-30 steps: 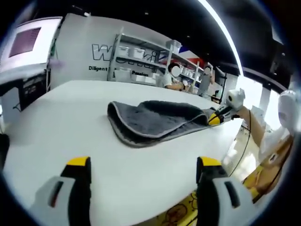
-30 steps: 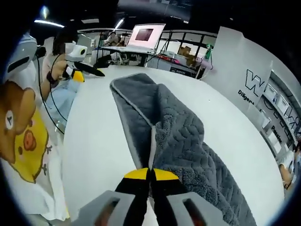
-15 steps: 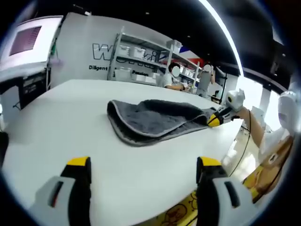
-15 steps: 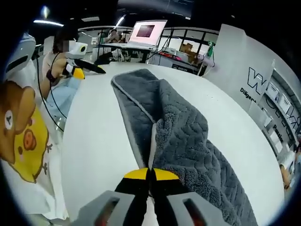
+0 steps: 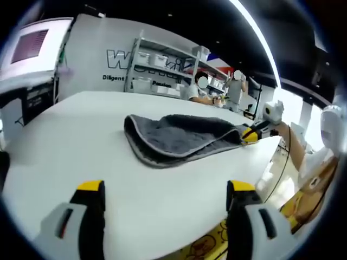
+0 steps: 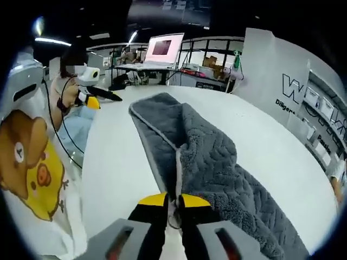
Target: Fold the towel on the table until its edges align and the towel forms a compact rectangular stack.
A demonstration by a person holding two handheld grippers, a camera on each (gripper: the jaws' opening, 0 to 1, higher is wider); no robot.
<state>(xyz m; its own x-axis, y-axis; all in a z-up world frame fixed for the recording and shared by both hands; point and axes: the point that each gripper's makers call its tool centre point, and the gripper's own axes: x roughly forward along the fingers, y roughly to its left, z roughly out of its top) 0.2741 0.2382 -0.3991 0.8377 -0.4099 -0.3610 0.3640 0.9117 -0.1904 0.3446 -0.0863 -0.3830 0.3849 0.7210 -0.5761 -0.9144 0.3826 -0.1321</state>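
Nearest in the right gripper view: right gripper [image 6: 172, 205] clamped on the pale bound edge of the grey towel [image 6: 217, 162], yellow tips pressed together around the hem at the near corner. Beyond the tips, towel running away across the white worktop [image 6: 114, 162], one plush layer doubled loosely over another, upper layer bunched and skewed so the hems do not line up. Further off at the worktop's far edge, left gripper [image 6: 96, 95] held in a hand, well apart from the towel.

In the left gripper view: left gripper [image 5: 165, 190] hovering with jaws wide apart and nothing between them, above bare worktop [image 5: 70, 141]. Towel [image 5: 179, 138] lying mid-worktop as a long humped roll, rounded fold toward the camera. At its far end, right gripper [image 5: 250, 135] pinching the corner near the worktop's edge. Behind, shelving [image 5: 162, 70] and people.

Risks, as judgement: only one corner held, so any pull likely to drag or twist the whole towel rather than fold it. Thick pile liable to slip from a shallow bite on the hem. Grip point close to the worktop's edge, so the cloth could slide over the side. Misaligned hems likely to persist unless the free corner gets picked up too.
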